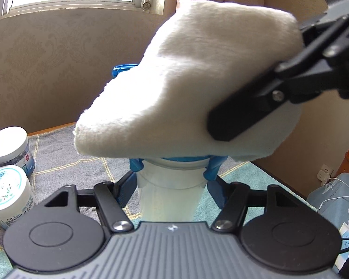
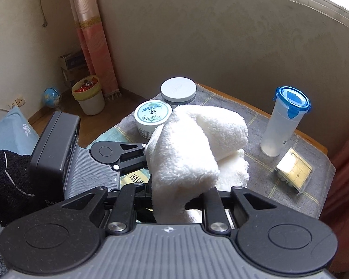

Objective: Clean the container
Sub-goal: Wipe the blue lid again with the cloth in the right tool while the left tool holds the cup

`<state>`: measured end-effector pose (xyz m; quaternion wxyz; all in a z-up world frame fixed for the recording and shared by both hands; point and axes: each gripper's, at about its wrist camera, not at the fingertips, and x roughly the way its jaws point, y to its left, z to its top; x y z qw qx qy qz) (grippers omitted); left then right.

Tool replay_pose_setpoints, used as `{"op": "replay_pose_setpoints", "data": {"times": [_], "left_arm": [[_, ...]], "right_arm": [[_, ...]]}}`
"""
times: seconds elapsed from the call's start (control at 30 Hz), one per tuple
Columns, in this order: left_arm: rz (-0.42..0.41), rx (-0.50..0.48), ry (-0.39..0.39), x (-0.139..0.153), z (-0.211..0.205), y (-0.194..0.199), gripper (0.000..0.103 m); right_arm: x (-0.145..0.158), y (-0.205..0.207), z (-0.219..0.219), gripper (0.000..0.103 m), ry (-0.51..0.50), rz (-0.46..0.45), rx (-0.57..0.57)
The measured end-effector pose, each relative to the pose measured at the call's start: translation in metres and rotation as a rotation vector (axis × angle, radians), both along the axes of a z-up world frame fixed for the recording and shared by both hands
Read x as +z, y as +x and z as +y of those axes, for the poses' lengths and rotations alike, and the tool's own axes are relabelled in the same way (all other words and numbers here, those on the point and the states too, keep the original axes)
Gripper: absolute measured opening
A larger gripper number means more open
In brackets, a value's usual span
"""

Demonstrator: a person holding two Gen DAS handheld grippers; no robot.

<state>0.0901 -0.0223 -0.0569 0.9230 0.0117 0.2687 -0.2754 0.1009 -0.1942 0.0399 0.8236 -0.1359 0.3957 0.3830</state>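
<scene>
— Two grippers were engaged; how was the blue-lidded tumbler (image 1: 172, 200) placed?

— It was clamped by its translucent body between the fingers of the left gripper (image 1: 174, 169). Its long axis ran straight away from those jaws, with the lid end farthest out.

— And the cloth?

— The white towel (image 1: 186, 81) was pinched in the clenched jaws of the right gripper (image 2: 172, 197). It was draped over the lid end from above and the right, seemingly touching. The right hand was judged nearer the surface to be wiped.

— What was held in the containers?

— Nothing could be made out inside the gripped tumbler. A second tumbler (image 2: 282, 125) stood well apart on the tablecloth (image 2: 256, 174), apparently empty. Dark contents were seen in the clear-walled jar (image 1: 10, 148); the printed jar (image 1: 8, 193) was opaque.
</scene>
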Motion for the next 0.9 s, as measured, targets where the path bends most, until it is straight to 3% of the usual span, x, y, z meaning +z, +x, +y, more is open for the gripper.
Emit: {"op": "replay_pose_setpoints", "data": {"times": [0.53, 0.9], "left_arm": [[-0.002, 0.002, 0.009, 0.002, -0.001, 0.001, 0.066], [-0.002, 0.006, 0.011, 0.000, 0.000, 0.003, 0.066]], "right_arm": [[-0.007, -0.038, -0.052, 0.021, -0.022, 0.021, -0.098], [0.000, -0.041, -0.076, 0.021, -0.001, -0.012, -0.180]]}}
